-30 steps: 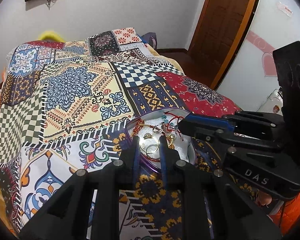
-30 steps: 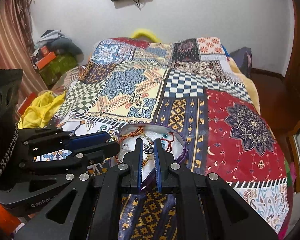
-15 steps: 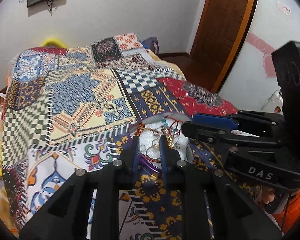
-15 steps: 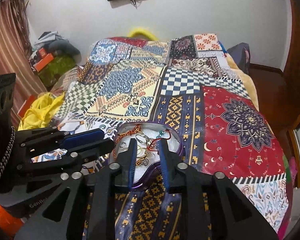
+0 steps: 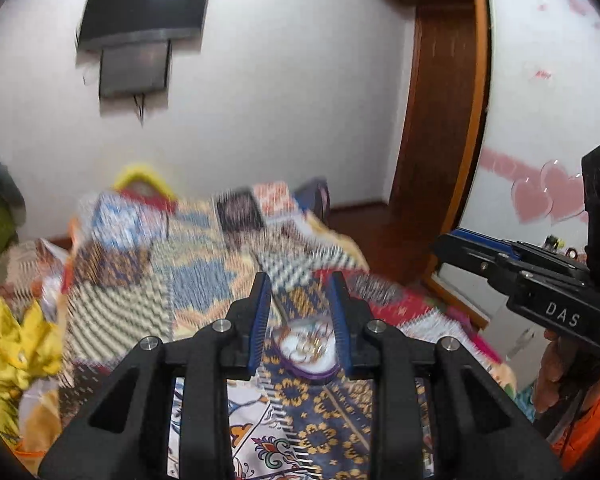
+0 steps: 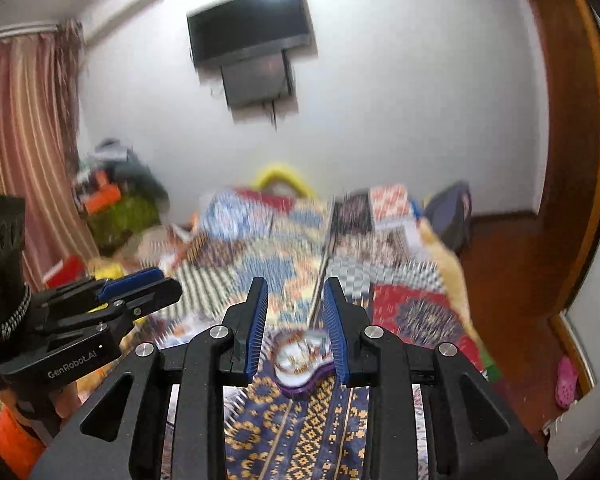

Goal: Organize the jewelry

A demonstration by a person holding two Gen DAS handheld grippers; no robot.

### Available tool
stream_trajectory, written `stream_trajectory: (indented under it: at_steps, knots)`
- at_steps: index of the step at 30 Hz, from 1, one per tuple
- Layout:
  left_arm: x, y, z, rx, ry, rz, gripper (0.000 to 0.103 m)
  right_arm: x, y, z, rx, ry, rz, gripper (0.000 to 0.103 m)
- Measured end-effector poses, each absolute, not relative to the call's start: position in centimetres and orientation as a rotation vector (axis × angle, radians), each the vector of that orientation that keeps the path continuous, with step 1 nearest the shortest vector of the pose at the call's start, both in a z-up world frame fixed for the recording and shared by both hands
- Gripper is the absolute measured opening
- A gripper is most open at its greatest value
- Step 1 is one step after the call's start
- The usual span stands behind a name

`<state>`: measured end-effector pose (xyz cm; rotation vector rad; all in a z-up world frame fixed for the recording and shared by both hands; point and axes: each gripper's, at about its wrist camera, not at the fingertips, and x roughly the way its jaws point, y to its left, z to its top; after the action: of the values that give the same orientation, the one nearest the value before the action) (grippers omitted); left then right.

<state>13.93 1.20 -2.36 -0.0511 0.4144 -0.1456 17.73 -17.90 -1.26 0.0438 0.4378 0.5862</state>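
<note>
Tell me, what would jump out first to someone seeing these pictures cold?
Probably the loud patchwork bedspread that fills the middle of both views, blurred by motion. On it, near its near end, lies a small purple-rimmed tray heaped with tangled jewelry. The two black grippers with blue pads crowd the foreground: the left gripper has its jaws opening with nothing between them, and the right gripper stands open and empty too.

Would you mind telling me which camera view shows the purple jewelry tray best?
The right wrist view shows the purple jewelry tray best: its front rim and white inside lie clear between the fingers, though blurred. In the left wrist view the tray is also blurred, and the right finger hides its right edge.
</note>
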Motion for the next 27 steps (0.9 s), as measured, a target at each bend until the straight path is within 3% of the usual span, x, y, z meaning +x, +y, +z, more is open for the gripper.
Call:
stream_trajectory:
  at_steps: [7,8,13,15,17,22,27]
  knots:
    - [6.5,-0.1,2.3,-0.019,0.185,-0.105,0.052,10.8,-19.6,2.9,0.047,0.206,0.528,0.031]
    - [5.6,-0.2,2.6,-0.016,0.164,-0.095,0.055,10.0,-19.7,3.2,0.044,0.18,0.514,0.037]
    - [3.4,-0.6,3.1,-0.021,0.108,-0.049,0.09,7.4,-19.6,3.5,0.027,0.101,0.458,0.064]
    - [3.1,-0.6,3.0,-0.024,0.097,-0.031,0.093,7.2,-19.1,3.3,0.008,0.09,0.44,0.08]
    - [2.9,-0.6,2.6,-0.034,0.104,-0.025,0.094,7.0,-18.7,3.1,-0.009,0.082,0.415,0.086]
    - [2.4,-0.6,2.1,-0.036,0.123,-0.015,0.096,6.8,-18.3,2.8,-0.018,0.089,0.378,0.096]
    - [2.2,-0.8,1.6,-0.025,0.127,-0.003,0.096,6.6,-18.5,2.7,-0.026,0.105,0.375,0.097]
